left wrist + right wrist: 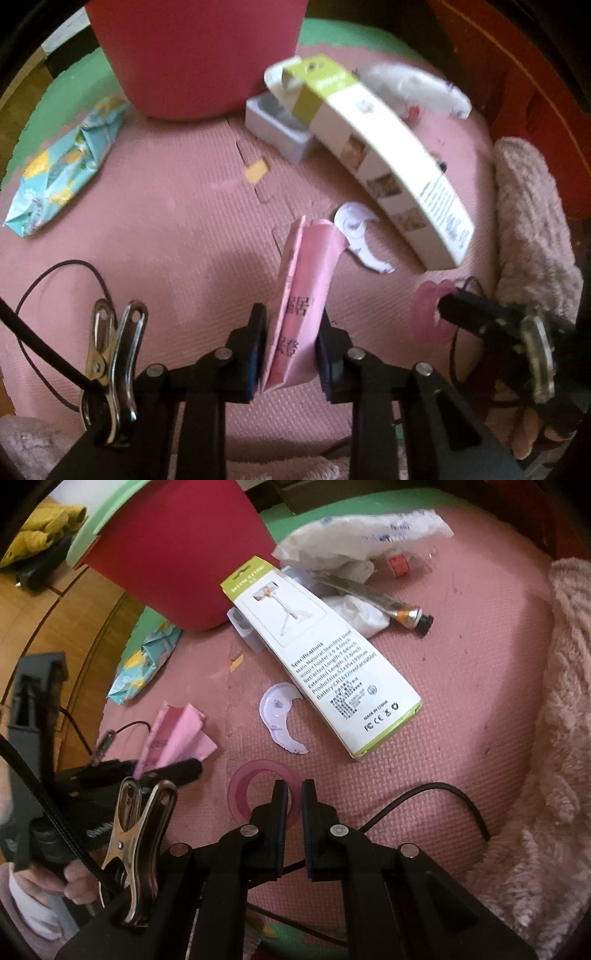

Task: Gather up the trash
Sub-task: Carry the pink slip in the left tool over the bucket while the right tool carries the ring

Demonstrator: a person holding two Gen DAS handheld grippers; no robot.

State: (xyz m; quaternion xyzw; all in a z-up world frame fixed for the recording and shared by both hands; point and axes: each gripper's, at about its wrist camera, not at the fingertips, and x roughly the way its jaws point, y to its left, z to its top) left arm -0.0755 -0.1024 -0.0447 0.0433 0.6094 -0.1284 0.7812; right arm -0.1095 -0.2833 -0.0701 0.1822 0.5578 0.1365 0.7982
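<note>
Left side first: the left gripper (291,347) has a folded pink paper (303,295) pinched between its pads, the paper's long axis running straight out along the fingers and its free end pointing ahead. The red bin (195,55) stands well ahead of those fingertips and slightly to their left, so I'd judge the carry goes forward and a touch left; this hand is the one with trash aboard. Still on the pink mat (166,206): a teal wrapper (62,170) far left of the fingers, a white plastic piece (356,225) just ahead-right, and a long white box (391,162) lying diagonally beyond it. Now the right gripper (294,794): jaws nearly together, apparently nipping the rim of a pink ring (258,794) at its fingertips.
</note>
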